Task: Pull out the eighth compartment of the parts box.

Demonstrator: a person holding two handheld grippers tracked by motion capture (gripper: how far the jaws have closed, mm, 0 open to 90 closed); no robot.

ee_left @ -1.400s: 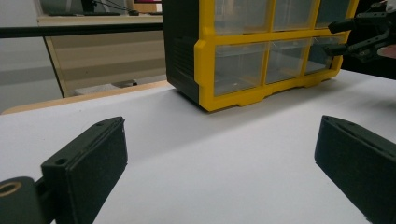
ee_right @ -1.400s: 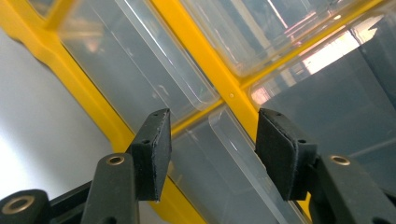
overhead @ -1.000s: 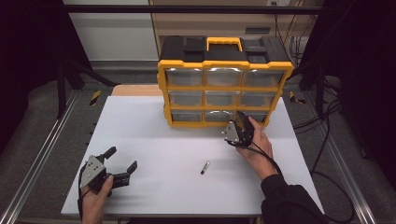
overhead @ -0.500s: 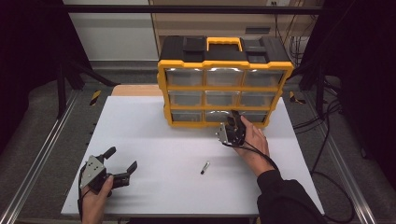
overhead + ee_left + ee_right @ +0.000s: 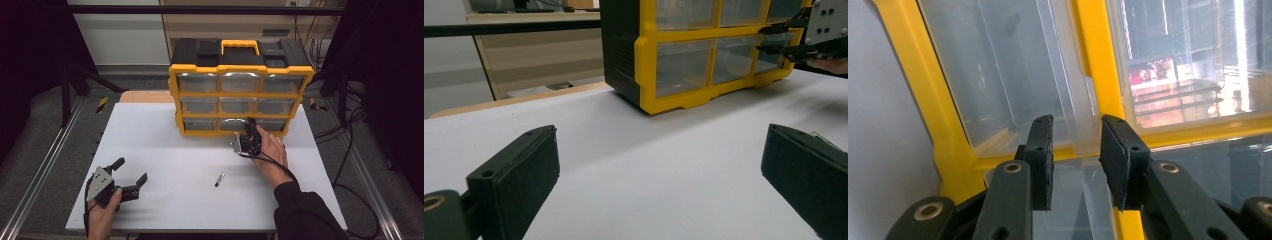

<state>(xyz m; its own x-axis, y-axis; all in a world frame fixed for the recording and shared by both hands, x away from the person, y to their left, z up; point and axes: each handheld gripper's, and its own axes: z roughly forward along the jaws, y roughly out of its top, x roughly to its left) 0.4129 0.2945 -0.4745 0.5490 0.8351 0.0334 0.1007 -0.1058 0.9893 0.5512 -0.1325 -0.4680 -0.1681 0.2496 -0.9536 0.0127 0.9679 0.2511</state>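
Note:
A yellow and black drawer cabinet (image 5: 240,90) with clear drawers stands at the back of the white table (image 5: 165,150). My right gripper (image 5: 248,124) is up against its bottom row, at the middle drawer (image 5: 235,125). In the right gripper view the jaws (image 5: 1075,145) have just been closing, and the drawer's clear front lip (image 5: 1078,135) lies in the narrow gap between the pads, which stand apart from it. My left gripper (image 5: 131,170) rests at the front left of the table, wide open with nothing between its jaws (image 5: 659,165). From there the right gripper (image 5: 774,39) shows at the cabinet (image 5: 684,65).
A small dark pen-like item (image 5: 219,179) lies on the table in front of the right hand. Metal rails (image 5: 45,155) run along both sides of the table. Cables (image 5: 345,150) trail at the right.
The right gripper has shifted slightly left and in toward the bottom middle drawer, and its jaws have narrowed. The left gripper has stayed put.

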